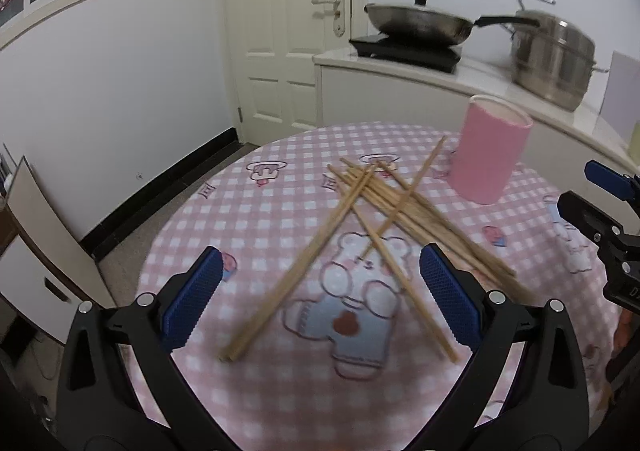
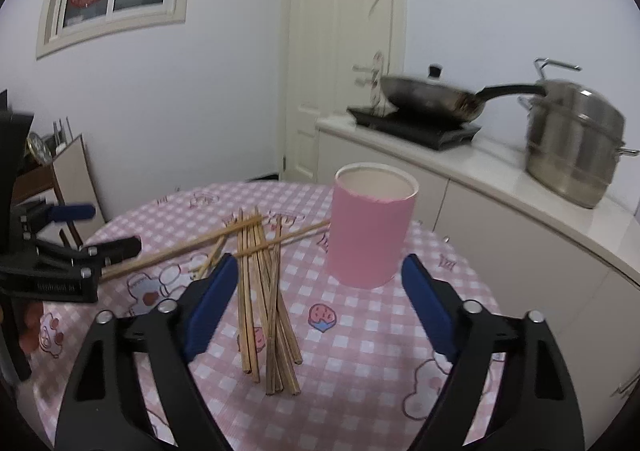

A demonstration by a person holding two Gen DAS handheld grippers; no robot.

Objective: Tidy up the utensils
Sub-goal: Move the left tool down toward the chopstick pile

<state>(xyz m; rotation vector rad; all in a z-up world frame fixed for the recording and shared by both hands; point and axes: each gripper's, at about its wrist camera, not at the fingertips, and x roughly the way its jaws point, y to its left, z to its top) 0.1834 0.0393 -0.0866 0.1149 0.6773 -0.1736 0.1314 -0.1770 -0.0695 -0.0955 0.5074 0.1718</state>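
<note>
Chopsticks loose on tablecloth, ahead of both claws; left claw, right claw apart, empty.

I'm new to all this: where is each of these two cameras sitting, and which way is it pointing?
Left wrist view: sits on the left gripper, looking forward and down over the table at scattered chopsticks; its own two open fingers frame the bottom, and the right gripper pokes in at the right edge.
Right wrist view: sits on the right gripper, facing the pink cup; its open fingers show, plus the left gripper at the left.
Both share the chopsticks, cup, table, door, pan and steel pot.
</note>
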